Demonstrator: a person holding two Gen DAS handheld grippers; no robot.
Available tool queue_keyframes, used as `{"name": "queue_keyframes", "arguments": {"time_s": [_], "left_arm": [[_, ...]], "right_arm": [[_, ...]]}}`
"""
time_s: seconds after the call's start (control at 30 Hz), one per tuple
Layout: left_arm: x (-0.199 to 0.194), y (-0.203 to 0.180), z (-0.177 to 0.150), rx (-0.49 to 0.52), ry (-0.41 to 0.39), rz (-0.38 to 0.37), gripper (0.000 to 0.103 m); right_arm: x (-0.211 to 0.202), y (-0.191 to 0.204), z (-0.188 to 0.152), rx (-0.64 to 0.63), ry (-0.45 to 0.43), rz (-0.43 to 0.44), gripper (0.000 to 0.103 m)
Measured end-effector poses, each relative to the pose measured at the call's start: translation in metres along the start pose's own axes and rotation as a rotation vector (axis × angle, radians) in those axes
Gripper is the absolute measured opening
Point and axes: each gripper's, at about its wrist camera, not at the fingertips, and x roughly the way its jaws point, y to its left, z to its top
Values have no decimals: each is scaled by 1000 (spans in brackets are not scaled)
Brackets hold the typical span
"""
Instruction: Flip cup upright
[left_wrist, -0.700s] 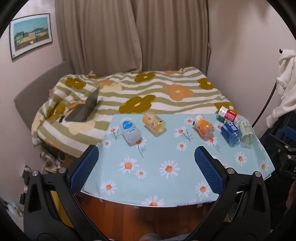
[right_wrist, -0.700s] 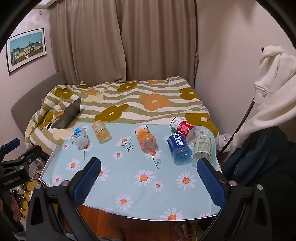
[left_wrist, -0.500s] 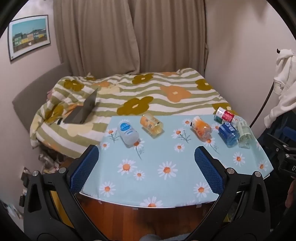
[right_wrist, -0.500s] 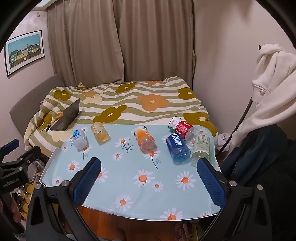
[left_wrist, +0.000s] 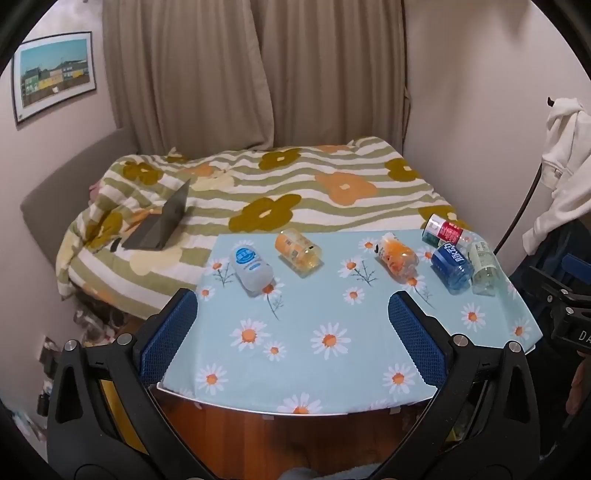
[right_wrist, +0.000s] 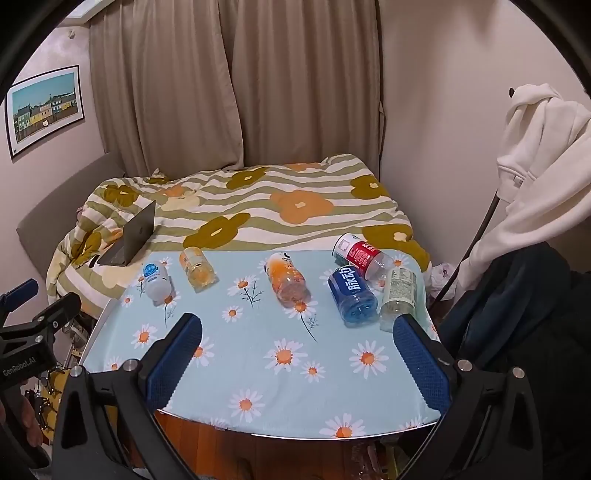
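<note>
On the daisy-print tabletop six cups are lying on their sides — none is standing yet. Both the left claw and the right claw are hovering spread wide, gripping nothing.

Six cut-off bottle cups lie on their sides across the far half of a daisy-print table. From nine o'clock toward three o'clock: a white cup with a blue label, a yellow-tinted clear cup and an orange cup lie apart. At three o'clock, a blue cup, a red-labelled cup and a pale green-tinted cup crowd together.
</note>
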Motion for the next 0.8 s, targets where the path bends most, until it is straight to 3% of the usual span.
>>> {"name": "queue_keyframes", "arguments": {"time_s": [0.8], "left_arm": [[2, -7, 1, 5, -1, -12, 103]], "right_arm": [[0, -2, -2, 4, 4, -7, 103]]}}
